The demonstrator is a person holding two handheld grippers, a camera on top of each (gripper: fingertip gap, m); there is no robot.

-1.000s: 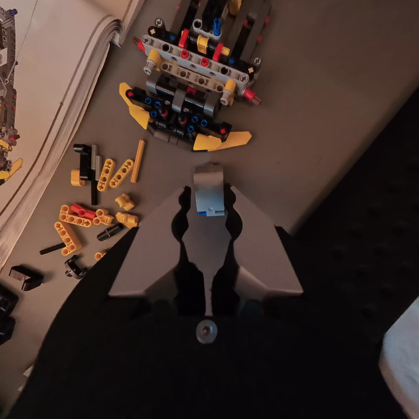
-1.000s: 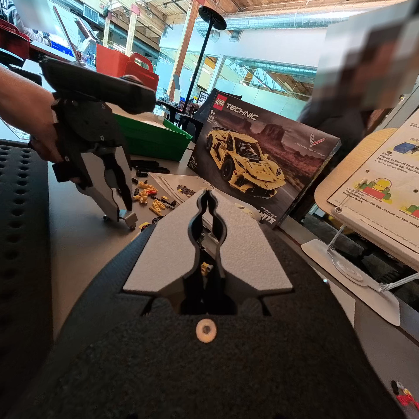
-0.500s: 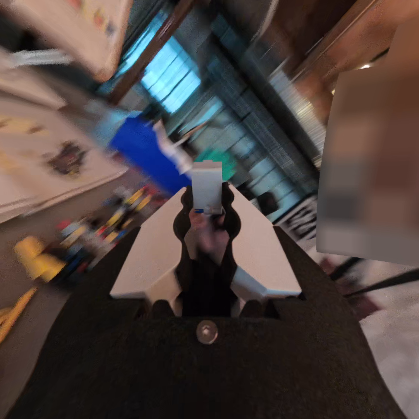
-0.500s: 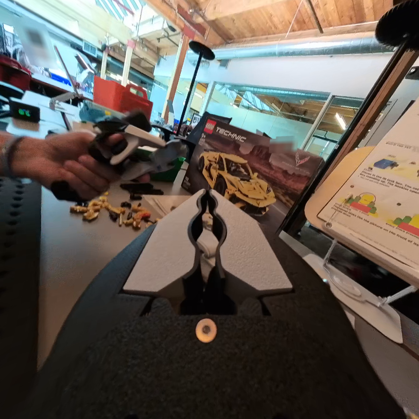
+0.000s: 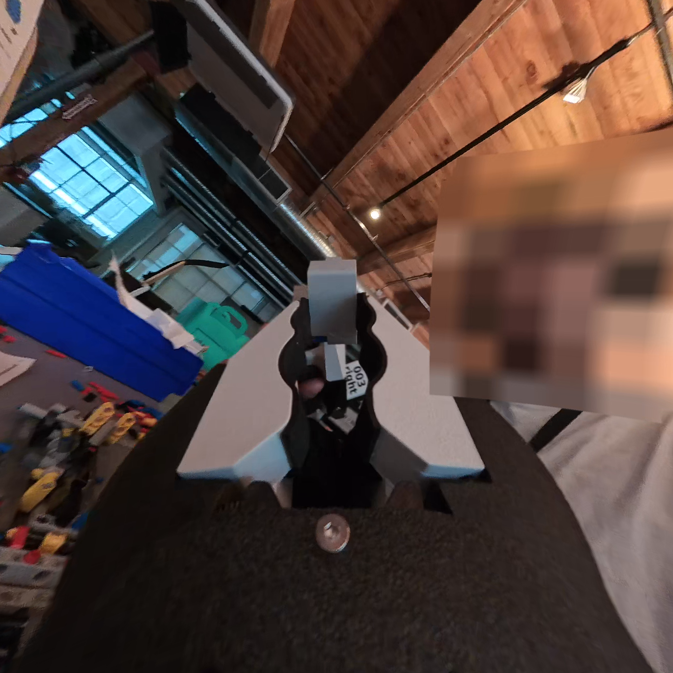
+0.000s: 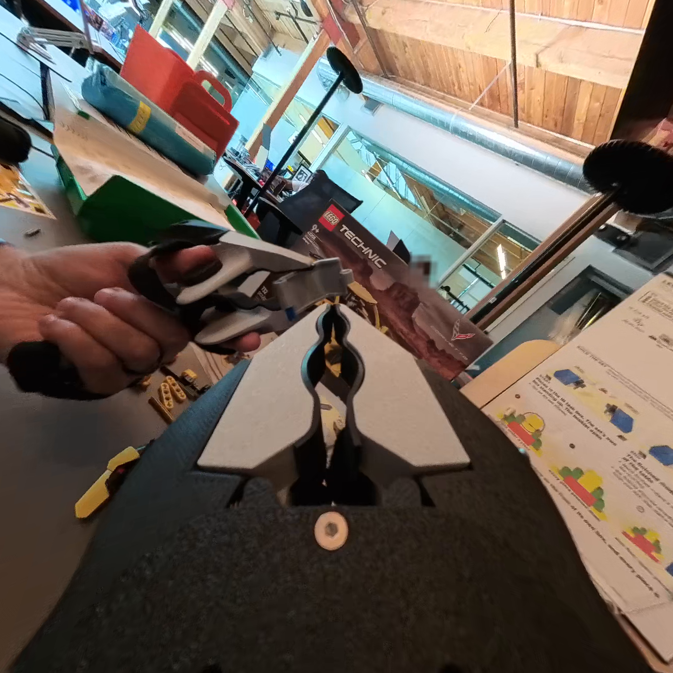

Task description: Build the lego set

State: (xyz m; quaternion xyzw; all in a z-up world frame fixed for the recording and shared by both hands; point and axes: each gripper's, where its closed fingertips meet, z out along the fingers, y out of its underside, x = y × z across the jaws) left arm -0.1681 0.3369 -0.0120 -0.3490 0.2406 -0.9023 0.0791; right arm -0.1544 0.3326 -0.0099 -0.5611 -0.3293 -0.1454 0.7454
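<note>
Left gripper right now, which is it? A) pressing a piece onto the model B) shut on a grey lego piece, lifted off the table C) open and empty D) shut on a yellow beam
B: the left gripper pinches the grey lego piece between its fingertips, up in the air just ahead of the right gripper.

Smooth matt grey plastic piece (image 5: 331,298); grainy black gripper body (image 5: 327,601); wooden ceiling (image 5: 473,91)

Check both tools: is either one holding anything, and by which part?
The left tool clamps a grey lego panel piece by its near end, by the blue pin; the rest juts past the tips. The right tool is shut, holding nothing.
</note>
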